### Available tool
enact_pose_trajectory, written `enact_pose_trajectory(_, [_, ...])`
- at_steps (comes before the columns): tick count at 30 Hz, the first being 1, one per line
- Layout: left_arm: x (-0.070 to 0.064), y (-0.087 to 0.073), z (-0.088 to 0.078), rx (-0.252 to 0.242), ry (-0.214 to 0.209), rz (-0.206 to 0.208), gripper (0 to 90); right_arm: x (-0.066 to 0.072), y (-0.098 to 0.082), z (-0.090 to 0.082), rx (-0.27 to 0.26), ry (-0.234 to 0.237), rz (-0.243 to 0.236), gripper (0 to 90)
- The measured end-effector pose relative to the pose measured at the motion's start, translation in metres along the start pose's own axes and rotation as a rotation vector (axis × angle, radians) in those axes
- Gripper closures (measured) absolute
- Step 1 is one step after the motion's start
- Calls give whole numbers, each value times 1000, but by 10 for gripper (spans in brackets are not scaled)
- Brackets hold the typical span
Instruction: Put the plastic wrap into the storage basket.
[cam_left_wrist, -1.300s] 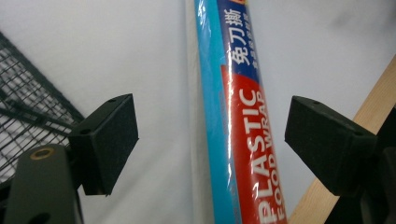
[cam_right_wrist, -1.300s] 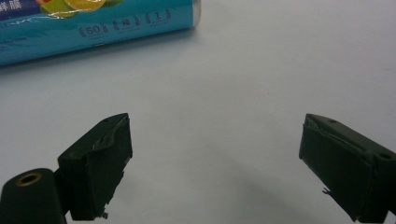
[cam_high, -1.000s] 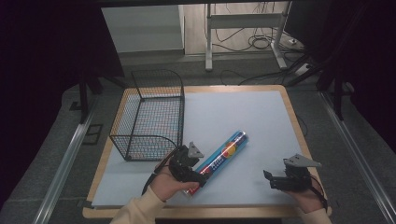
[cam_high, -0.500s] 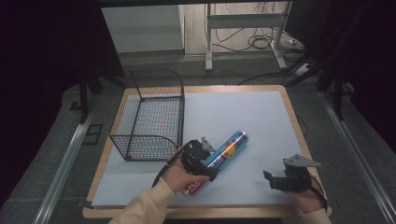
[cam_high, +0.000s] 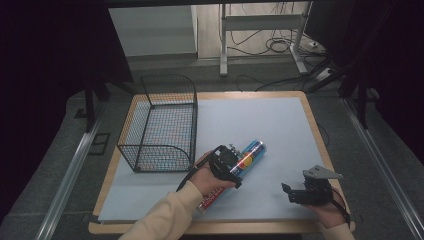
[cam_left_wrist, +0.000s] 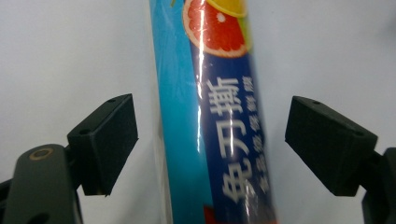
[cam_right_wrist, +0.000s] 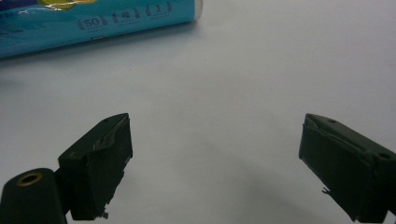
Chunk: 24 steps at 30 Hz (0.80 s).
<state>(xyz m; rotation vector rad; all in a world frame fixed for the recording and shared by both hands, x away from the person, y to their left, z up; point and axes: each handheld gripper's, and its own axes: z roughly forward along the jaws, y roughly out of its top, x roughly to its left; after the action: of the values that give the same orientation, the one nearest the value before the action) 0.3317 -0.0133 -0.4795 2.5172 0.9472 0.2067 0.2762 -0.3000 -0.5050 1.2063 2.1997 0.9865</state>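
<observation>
A long roll in a blue wrapper lies on the surface.

The roll (cam_left_wrist: 215, 116) shows a cut grapefruit, big Chinese writing and a "50". It lies between the left gripper (cam_left_wrist: 210, 140), whose fingers (cam_left_wrist: 105, 140) stand apart, not touching it. The right gripper (cam_right_wrist: 215, 163) is wide apart too. The wire basket (cam_high: 162, 125) nearby holds nothing.

Black wire basket (cam_high: 162, 125) on pale mat (cam_high: 250, 120), wooden table (cam_high: 310, 107)

Looking down from above on the table (cam_high: 280, 125); riding close behind each jaw pair, both sharing the cling-film roll (cam_left_wrist: 210, 116).
</observation>
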Motion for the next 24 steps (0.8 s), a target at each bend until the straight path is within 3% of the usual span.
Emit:
enact_pose_trajectory(9, [-1, 12, 18, 73, 7, -6, 185, 0, 0, 0, -2, -2, -4, 96])
enact_pose_trajectory(15, [0, 11, 26, 98, 19, -14, 270, -1, 0, -1, -4, -3, -3, 97])
enact_pose_trajectory(24, [6, 11, 25, 104, -23, -52, 309, -1, 0, -1, -5, -1, -5, 101])
